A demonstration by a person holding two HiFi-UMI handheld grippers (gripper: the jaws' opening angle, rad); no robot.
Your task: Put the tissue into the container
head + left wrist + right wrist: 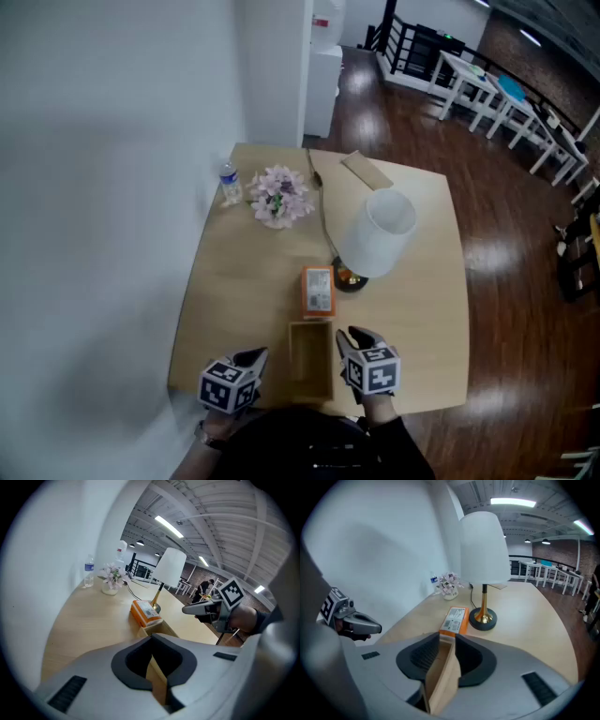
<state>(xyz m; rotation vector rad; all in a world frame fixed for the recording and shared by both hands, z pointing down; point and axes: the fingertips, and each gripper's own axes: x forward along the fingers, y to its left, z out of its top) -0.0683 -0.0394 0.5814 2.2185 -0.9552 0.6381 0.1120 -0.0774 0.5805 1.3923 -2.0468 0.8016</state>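
Over by the white wall, the left gripper (259, 354) hovers above the near edge of the pale wooden worktop (234, 281). Its jaws are drawn together to a thin slit and there is nothing between them. It stands a little apart from the left wall of the container.

Far back along the same wall a small clear plastic water bottle (230, 183) stands upright. Just to its right is a little bunch of pink and white flowers (278, 197).

In the middle, close to the near edge, sits the open rectangular wooden container (292, 361), and it is empty. The orange rectangular pack of tissue (318, 291) lies flat on the worktop just beyond the container's far end, outside it, with neither gripper on it.

A thin black cable (323, 211) runs from the back of the worktop to a table lamp with a white shade and a brass stem on a dark round base (380, 232). The base stands just right of the tissue pack. Behind the lamp lies a flat tan board (366, 170).

The right gripper (359, 334) hangs just beside the container's right wall. Its jaws are spread apart and hold nothing, and the container's wood shows through the gap.
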